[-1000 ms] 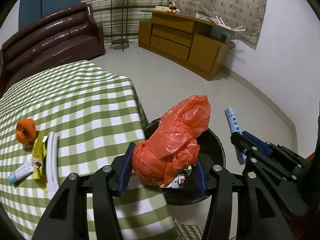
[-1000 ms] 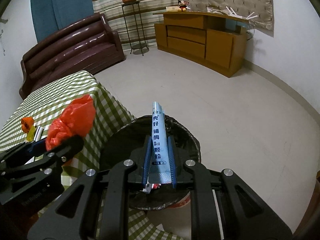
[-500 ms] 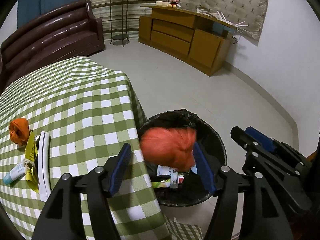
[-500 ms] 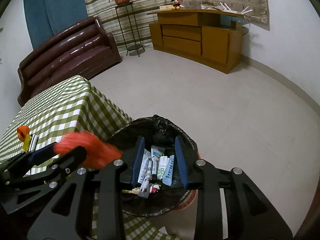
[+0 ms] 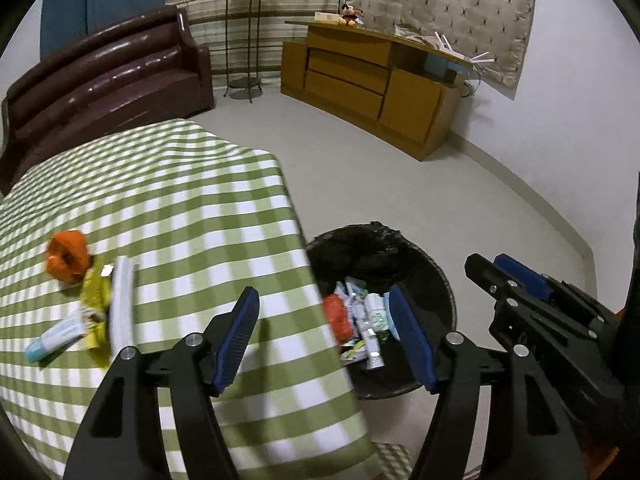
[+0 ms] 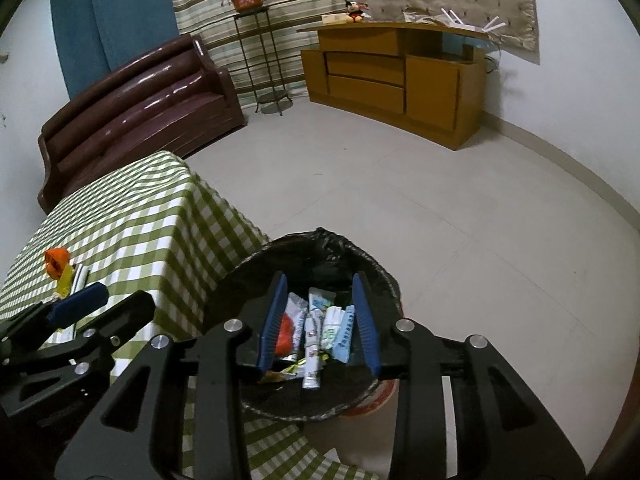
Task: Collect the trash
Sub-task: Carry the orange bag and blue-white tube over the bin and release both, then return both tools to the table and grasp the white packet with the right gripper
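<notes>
Opening, both grippers empty: left gripper (image 5: pixel 324 338) wide, right gripper (image 6: pixel 318 322) narrower, over black-lined trash bin (image 6: pixel 380 276). Orange bag (image 5: pixel 336 314) and sachets (image 6: pixel 320 328) lie inside; more trash (image 5: pixel 68 258) on checkered table (image 5: pixel 168 200).

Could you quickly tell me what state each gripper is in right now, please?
Left gripper: open and opening, holding nothing.
Right gripper: open and opening, holding nothing, above the trash bin.

No legible text anywhere; print on the packets (image 6: pixel 320 328) in the bin (image 6: pixel 380 280) too blurred.
</notes>
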Action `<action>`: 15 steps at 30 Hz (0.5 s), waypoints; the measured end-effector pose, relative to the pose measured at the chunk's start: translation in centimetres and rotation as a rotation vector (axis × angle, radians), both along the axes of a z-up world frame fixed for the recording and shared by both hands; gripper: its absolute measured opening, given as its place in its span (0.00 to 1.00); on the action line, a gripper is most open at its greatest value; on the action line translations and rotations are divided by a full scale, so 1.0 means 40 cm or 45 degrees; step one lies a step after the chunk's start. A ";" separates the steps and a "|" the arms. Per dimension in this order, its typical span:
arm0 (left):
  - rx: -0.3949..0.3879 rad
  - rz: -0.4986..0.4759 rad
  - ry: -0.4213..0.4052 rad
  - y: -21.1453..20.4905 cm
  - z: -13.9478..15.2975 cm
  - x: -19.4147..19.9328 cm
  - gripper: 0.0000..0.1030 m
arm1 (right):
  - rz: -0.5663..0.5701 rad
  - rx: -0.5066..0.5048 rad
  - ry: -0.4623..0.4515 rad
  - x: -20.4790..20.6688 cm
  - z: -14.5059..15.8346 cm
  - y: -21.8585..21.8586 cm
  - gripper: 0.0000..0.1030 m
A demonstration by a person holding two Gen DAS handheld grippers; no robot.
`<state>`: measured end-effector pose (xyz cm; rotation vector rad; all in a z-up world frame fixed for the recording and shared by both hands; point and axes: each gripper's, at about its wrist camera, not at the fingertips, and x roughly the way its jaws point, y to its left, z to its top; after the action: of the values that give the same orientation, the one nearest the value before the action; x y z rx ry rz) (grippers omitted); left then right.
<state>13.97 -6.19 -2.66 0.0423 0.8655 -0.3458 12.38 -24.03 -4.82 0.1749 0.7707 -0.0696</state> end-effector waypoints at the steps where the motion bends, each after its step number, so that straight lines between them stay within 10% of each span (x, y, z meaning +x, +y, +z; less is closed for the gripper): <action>1: 0.005 0.006 -0.008 0.016 0.003 -0.007 0.64 | 0.009 -0.002 -0.002 -0.002 0.002 0.012 0.38; 15: 0.099 0.205 -0.124 0.292 0.051 -0.097 0.68 | 0.224 -0.029 -0.011 -0.019 0.043 0.239 0.38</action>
<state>10.10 5.48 -0.64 0.0609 0.7803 -0.1578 11.61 -14.48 -3.10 0.0850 0.7738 0.0892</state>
